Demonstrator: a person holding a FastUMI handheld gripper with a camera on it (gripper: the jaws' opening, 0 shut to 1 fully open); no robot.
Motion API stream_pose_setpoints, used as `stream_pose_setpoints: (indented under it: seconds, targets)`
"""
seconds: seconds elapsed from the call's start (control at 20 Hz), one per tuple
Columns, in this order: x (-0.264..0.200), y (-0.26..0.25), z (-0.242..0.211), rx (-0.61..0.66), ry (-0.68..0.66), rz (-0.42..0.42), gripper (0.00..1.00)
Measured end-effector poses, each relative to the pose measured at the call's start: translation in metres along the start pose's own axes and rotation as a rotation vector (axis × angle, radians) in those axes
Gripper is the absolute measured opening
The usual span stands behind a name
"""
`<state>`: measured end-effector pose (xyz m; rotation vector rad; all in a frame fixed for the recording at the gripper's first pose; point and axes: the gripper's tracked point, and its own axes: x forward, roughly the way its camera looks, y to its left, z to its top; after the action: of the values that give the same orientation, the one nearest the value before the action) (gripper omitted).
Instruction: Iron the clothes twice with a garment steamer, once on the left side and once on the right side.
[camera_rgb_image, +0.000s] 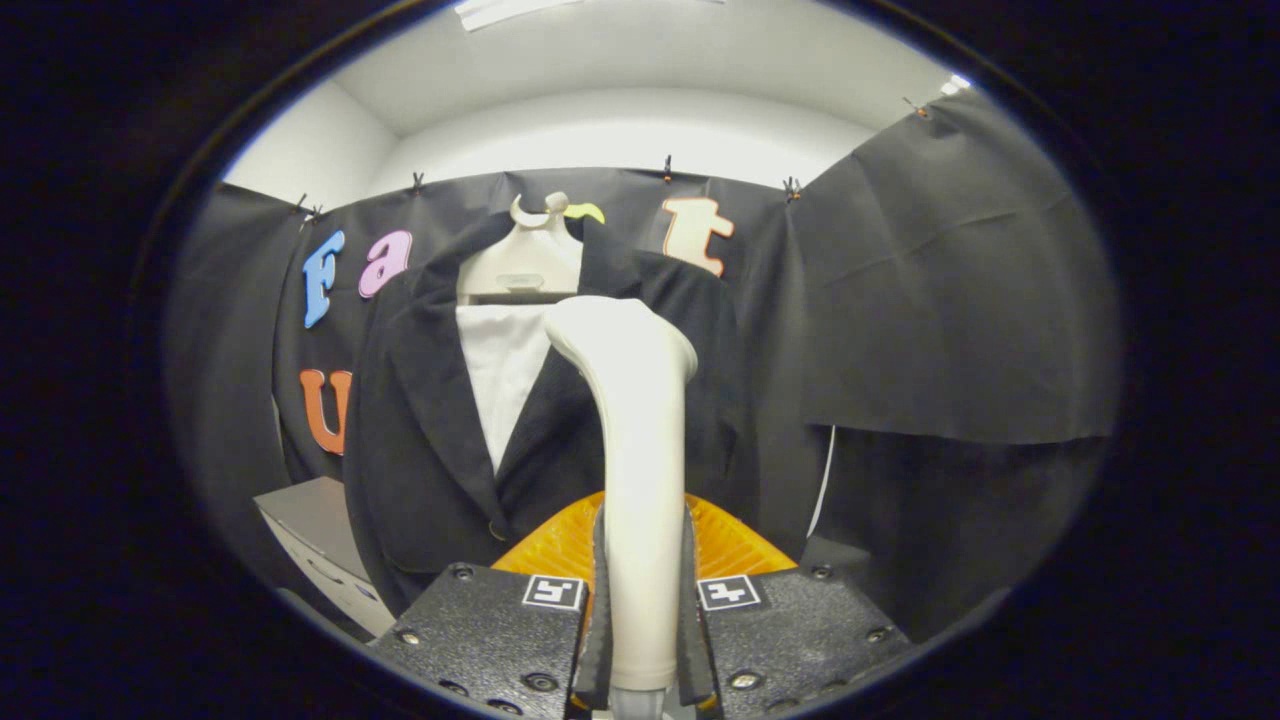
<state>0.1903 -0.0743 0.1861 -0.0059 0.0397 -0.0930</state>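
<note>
A dark jacket (430, 420) over a white shirt (503, 370) hangs on a white hanger (528, 262) against the booth wall. My gripper (642, 600) is shut on the handle of a white garment steamer (640, 450), both fingers pressing its sides. The steamer stands upright between the fingers, its head (615, 335) raised in front of the jacket's right chest, near the lapel. Whether the head touches the cloth I cannot tell. Part of the jacket's right side is hidden behind the steamer.
An orange ribbed piece (560, 545) shows just behind the fingers at the steamer's base. A grey cabinet (315, 540) stands low to the left of the jacket. A thin white cord (822, 480) hangs to the right, by the dark booth curtain (950, 300).
</note>
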Motion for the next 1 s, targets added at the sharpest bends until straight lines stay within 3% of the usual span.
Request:
stream_pose_setpoints:
  seconds: [0.3,1.0]
  targets:
    - [-0.015,-0.006,-0.028,0.008,0.022,-0.009,0.28]
    - [-0.054,0.003,-0.141,0.013,0.199,-0.039,0.28]
